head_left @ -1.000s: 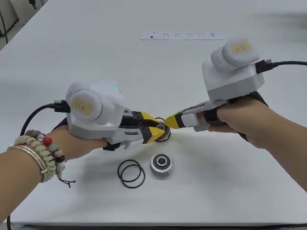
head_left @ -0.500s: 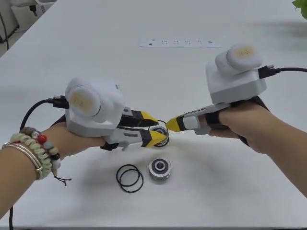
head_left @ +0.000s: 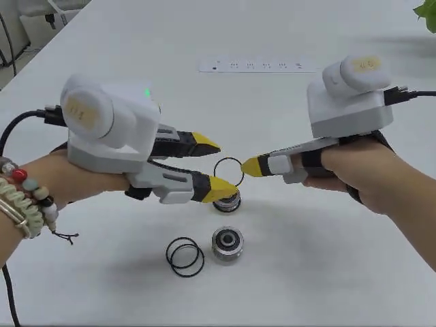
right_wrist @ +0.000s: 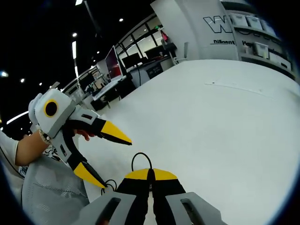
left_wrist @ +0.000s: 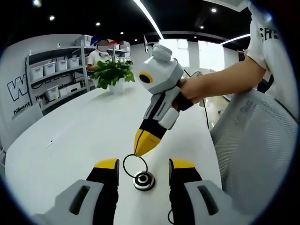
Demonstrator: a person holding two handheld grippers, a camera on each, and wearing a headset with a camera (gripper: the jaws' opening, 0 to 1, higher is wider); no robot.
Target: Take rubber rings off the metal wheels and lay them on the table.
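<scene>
Bright, even light is falling from overhead, making the white table [head_left: 306, 286] nearly glare and casting only soft shadows on it. Ceiling strips [left_wrist: 149, 18] are flaring in the 2 gripper views, whose fisheye edges are bending and blurring.

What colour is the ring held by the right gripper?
The ring is black; the head view shows it best.

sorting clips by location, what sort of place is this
Probably an open-plan lab or workshop office: a long white table with a power strip, shelves of storage bins along the wall, and desks with monitors beyond.
</scene>
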